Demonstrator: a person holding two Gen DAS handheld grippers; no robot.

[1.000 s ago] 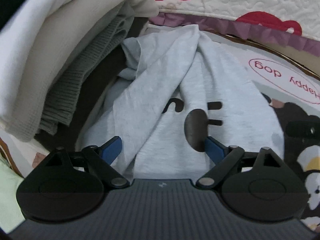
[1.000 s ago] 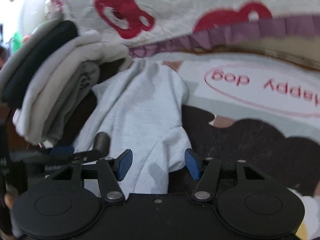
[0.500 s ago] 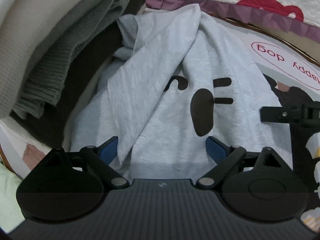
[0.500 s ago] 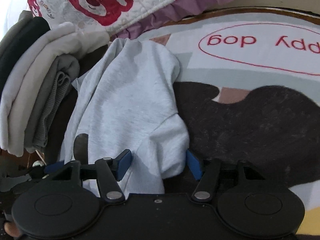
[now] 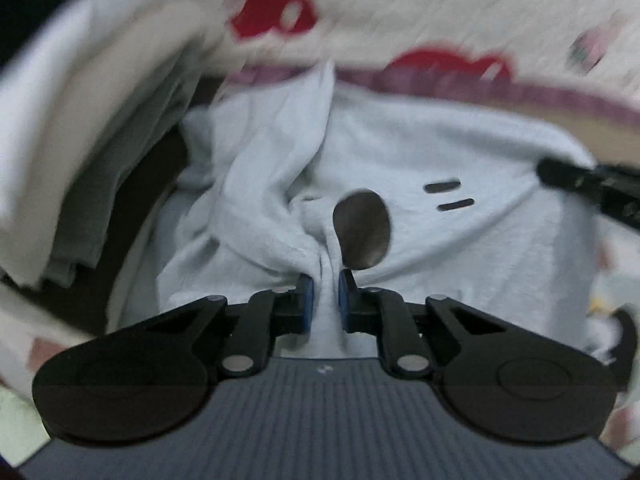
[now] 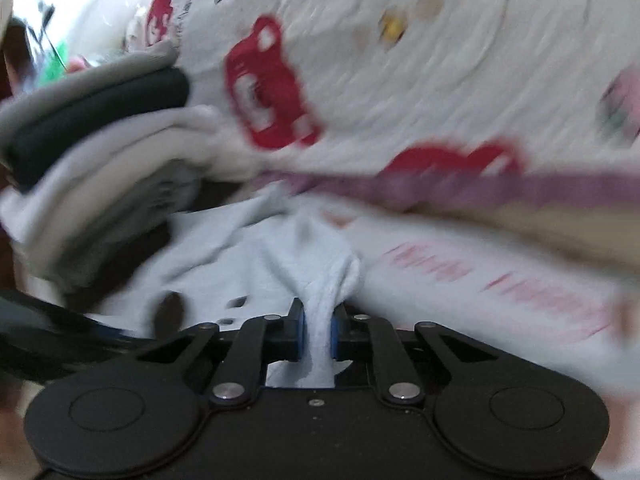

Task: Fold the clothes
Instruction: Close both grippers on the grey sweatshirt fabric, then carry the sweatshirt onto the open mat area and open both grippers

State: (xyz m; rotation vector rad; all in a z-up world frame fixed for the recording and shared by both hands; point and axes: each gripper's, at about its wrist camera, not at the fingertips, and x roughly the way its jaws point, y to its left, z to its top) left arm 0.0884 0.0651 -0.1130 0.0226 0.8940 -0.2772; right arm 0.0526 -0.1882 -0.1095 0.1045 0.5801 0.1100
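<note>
While both views blur, the left gripper (image 5: 326, 280) and right gripper (image 6: 318, 320) each pinch a bunched fold of the grey shirt (image 5: 440, 152), which lies on the mat (image 6: 500, 280) beside the stack (image 6: 100, 152) of folded clothes. The quilt (image 6: 400, 60) behind is smeared, and the mat's lettering is unreadable.

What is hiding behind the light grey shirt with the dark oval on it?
Behind the light grey shirt sits a white quilt with red bears and a purple ruffled edge. A stack of folded clothes stands to its left. What the shirt covers is hidden.
</note>
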